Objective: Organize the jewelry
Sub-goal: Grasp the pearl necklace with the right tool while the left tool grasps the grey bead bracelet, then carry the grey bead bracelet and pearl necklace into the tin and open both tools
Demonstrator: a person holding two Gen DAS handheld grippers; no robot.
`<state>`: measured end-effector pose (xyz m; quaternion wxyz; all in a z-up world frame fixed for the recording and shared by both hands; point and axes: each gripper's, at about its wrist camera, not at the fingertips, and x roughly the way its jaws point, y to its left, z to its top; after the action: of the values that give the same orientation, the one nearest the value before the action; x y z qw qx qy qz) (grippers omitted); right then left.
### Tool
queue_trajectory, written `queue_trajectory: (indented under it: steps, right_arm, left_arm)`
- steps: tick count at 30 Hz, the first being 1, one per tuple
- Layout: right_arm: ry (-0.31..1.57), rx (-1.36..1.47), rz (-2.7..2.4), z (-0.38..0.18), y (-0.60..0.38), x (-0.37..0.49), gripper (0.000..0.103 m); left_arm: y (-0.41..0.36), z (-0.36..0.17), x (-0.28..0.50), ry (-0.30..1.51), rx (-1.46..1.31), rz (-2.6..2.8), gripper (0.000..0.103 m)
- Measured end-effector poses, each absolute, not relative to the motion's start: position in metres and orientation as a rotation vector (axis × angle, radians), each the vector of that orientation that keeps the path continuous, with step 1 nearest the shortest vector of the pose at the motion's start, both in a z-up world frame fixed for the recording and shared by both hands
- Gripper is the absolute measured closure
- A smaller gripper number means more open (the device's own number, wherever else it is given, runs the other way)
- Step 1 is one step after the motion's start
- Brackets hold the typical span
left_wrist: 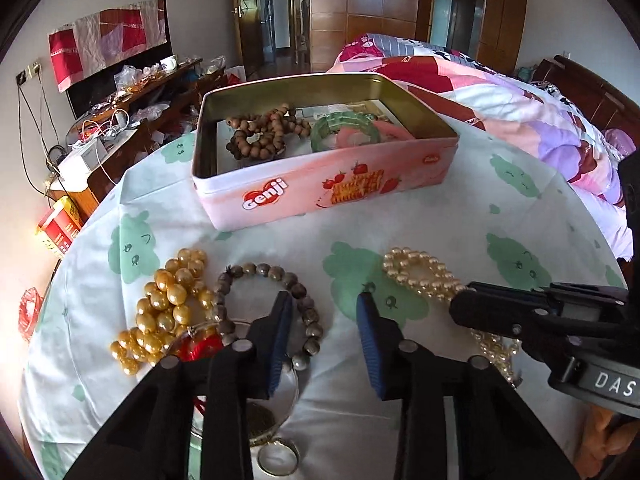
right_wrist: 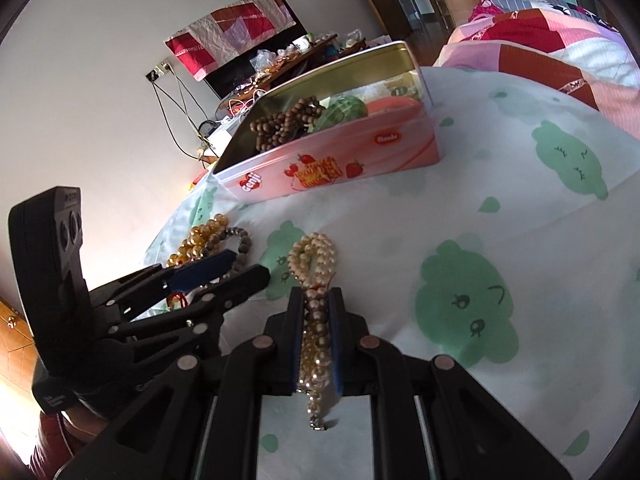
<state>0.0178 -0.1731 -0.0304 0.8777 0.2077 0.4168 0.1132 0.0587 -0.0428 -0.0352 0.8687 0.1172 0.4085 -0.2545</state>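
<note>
Item 1, nearest: right gripper [right_wrist: 316, 312], jaws clamped on the pearl necklace [right_wrist: 314, 256]; its loop lies on the tablecloth [right_wrist: 520, 208], its tail trails back between the pads.

Item 2: left gripper [left_wrist: 324, 308], jaws part-way apart, nothing pressed; one pad sits inside the grey bead bracelet [left_wrist: 272, 276], amber beads [left_wrist: 168, 304] just beside.

Item 3, far: pink tin [left_wrist: 320, 184], open, holding brown beads [left_wrist: 260, 132] and a green bangle [left_wrist: 344, 130].

Handling advice: lift the pearls clear so the tail does not snag, then lower them into the tin's free corner.
</note>
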Motion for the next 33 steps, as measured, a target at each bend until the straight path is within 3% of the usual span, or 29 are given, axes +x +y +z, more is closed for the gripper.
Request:
queue_trajectory:
  steps: [2, 3, 22, 33]
  right_arm:
    - [0.87, 0.434, 0.237, -0.03, -0.173, 0.017, 0.089]
    - [0.87, 0.435, 0.237, -0.03, -0.173, 0.017, 0.089]
    - [0.69, 0.387, 0.242, -0.004, -0.169, -0.002, 0.089]
    - [0.619, 0.381, 0.206, 0.004, -0.172, -0.01, 0.089]
  left_arm:
    - [-0.038, -0.035, 0.061, 0.856, 0.229, -0.516, 0.094]
    - [-0.036, -0.036, 0.062, 0.86, 0.214, -0.517, 0.095]
    - [0.014, 0.018, 0.015, 0.64, -0.166, -0.653, 0.095]
    - [0.021, 0.028, 0.0, 0.56, -0.179, -0.671, 0.095]
